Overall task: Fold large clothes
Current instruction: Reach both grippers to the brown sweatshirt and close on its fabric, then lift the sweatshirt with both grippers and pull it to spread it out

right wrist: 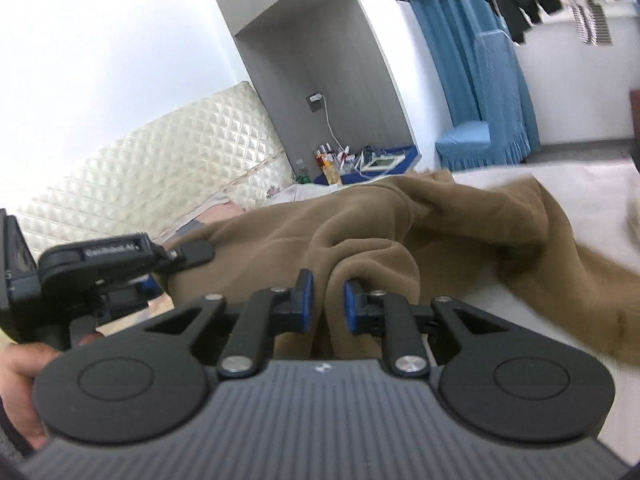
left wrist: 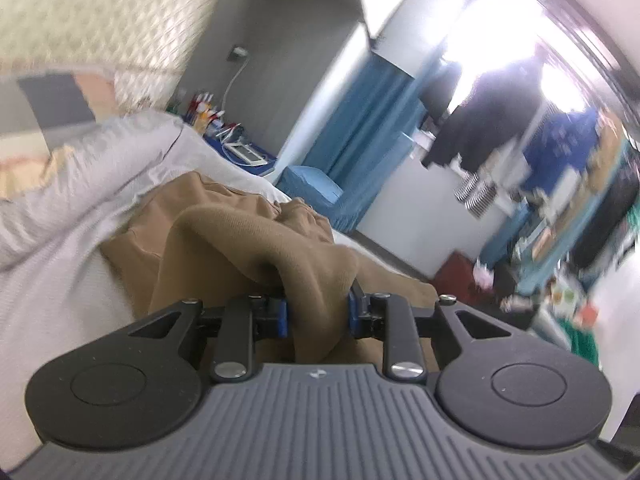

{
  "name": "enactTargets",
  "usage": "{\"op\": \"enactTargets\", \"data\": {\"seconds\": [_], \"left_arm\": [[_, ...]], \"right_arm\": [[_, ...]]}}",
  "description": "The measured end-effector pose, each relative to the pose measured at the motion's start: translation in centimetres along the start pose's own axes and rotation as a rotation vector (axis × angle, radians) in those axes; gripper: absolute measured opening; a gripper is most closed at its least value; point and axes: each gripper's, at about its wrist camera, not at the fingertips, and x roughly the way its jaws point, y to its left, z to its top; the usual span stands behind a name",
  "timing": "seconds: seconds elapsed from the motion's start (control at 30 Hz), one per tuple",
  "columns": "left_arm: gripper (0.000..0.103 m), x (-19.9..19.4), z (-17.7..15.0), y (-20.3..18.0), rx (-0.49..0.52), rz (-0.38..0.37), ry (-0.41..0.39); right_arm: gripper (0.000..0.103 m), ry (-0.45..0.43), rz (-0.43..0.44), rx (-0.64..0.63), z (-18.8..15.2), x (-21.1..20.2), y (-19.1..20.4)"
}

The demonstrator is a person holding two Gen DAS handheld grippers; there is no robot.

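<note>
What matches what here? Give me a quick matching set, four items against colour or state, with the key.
Items:
1. left gripper
2. garment
3. curtain
4. headboard

Descriptions:
A. blue, hanging by the wall
B. cream, quilted in diamonds
C. shut on a bunch of brown cloth
D. brown, rumpled on the white bed

Pairs: 1-C, 2-D, 3-A, 4-B

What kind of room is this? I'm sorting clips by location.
Most likely a bedroom: a bed with a quilted headboard, a cluttered bedside table, and clothes hanging by the window.
</note>
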Motion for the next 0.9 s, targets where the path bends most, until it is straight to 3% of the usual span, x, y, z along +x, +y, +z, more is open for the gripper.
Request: {"op": "enactTargets", "data": {"seconds": [0.13,0.3,0.33,0.37,0.43,0.53,0.6,0.73,0.8,0.9], "left_arm": [[0.029,-6.1,-3.5,-1.1,0.024,0.006,0.004],[0.029,-13.3,-7.9,-0.5,-0.014,0.034,0.011],[0.029,-14.5,-8.9,-0.3,-0.014,0.039,0.011],[0.029,-15.6,-10.0,0.2,-0.019,0.039,0.020],[0.028,-16.6,-13.1,1.3,-0.040,0.037,0.075],[0.028,-17.0,-18.2,2.4,0.009,0.095,0.087],[0.028,-17.8,-20.1,3.1,0.013,0.090,0.072],[0.031,-17.9,-20.3,2.9,0.028,0.085,0.101],[0.039,-17.5,-19.8,2.7,0.019,0.079,0.119],[0.069,-17.5,-19.4,3.8,-0.016,0.055,0.144]], "right_arm": [[0.019,0.007,-0.024,0.021,-2.6,-4.5,1.1],[0.016,0.007,0.011,-0.001,-5.8,-9.5,2.7],[0.005,0.003,0.018,-0.018,-6.7,-10.6,3.2],[0.003,-0.015,0.034,-0.045,-7.4,-11.7,3.7],[0.003,-0.060,0.090,-0.132,-9.1,-14.3,5.1],[0.003,-0.058,0.064,-0.251,-11.3,-15.7,6.5],[0.003,-0.024,0.068,-0.222,-12.6,-15.1,5.7],[0.003,0.079,0.026,-0.139,-14.9,-13.0,3.7],[0.003,0.104,0.042,-0.097,-14.8,-12.3,2.9],[0.005,0.113,0.034,-0.028,-14.7,-11.3,2.3]]}}
